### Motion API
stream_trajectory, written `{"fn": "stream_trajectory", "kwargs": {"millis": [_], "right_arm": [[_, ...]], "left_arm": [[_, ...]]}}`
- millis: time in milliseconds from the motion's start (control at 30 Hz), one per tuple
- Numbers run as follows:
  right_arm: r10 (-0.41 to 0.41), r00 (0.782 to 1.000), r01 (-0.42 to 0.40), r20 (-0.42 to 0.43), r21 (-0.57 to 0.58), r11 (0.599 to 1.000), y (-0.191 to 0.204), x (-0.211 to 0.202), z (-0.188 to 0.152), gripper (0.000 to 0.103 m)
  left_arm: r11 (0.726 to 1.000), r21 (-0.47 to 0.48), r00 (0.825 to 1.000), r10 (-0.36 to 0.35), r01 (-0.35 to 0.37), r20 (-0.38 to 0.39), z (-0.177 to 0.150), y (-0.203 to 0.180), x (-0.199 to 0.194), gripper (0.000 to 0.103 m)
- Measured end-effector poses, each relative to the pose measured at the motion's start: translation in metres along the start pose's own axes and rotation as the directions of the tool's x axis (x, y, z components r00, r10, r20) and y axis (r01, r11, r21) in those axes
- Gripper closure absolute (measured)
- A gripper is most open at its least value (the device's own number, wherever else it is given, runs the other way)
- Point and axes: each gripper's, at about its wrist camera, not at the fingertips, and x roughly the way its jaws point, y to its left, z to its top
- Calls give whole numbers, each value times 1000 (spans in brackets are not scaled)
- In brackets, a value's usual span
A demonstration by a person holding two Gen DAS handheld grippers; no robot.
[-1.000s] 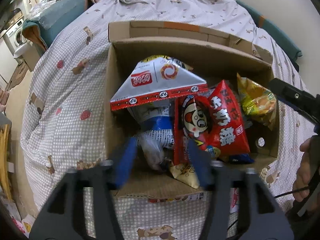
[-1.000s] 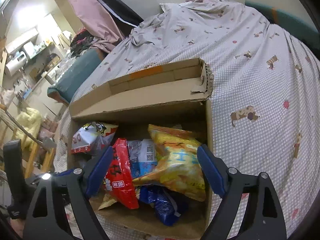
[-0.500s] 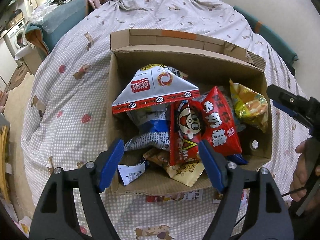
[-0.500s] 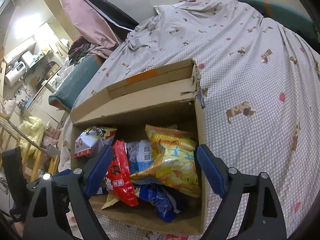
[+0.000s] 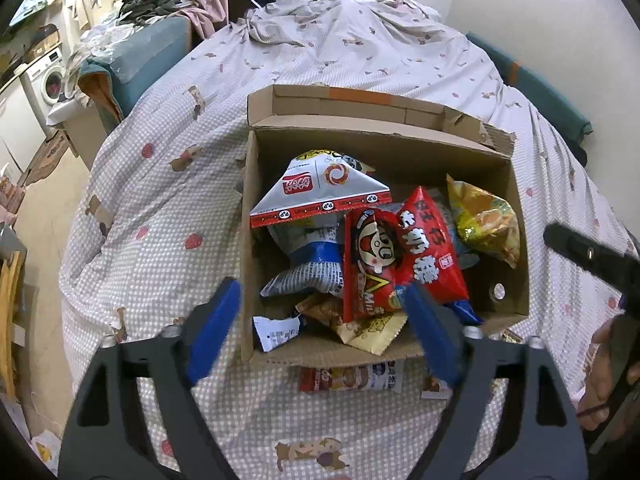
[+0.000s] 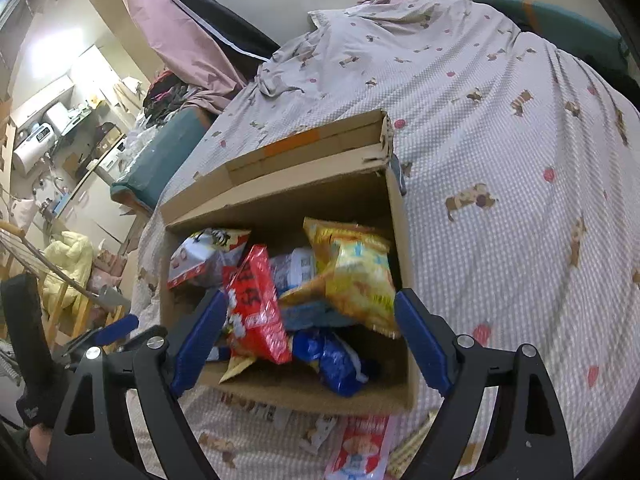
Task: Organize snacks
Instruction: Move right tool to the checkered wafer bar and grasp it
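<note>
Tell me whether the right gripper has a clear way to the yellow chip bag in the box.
Probably yes. The right gripper is open and empty, and the yellow chip bag lies on top of the pile by the right wall of the cardboard box, with nothing over it.

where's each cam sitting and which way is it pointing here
Left wrist: on the left gripper, tilted down at the cardboard box from its near side; shows its blue fingers and a hand holding the other gripper.
Right wrist: on the right gripper, angled down over the box's near right corner; shows its blue fingers and, far left, the left gripper.
Shared: the box, red snack bag, yellow bag, bedspread.
</note>
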Motion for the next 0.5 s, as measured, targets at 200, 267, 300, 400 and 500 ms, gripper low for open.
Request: {"fn": "stream_trajectory", "kwargs": {"millis": [200, 267, 300, 400, 500], "right_arm": [[-27, 999, 28, -45, 19, 999, -4, -8, -30, 15], [-31, 998, 33, -57, 34, 999, -6, -11, -37, 14], [-31, 998, 33, -60, 40, 999, -6, -13, -42, 14], [-53, 996, 56, -72, 38, 998, -6, -18, -52, 11], [-59, 994, 64, -86, 50, 997, -9, -21, -63, 11]], "left_arm": [[999, -34, 1000, -21, 22, 4, -10, 6, -17, 14], [999, -38, 1000, -24, 24, 1, -15, 7, -21, 14], [999, -39, 1000, -23, 23, 3, -17, 7, -23, 14], [998, -53, 1000, -25, 24, -6, -27, 10, -28, 14], [996, -83, 999, -33, 31, -26, -37, 14, -31, 14]]}}
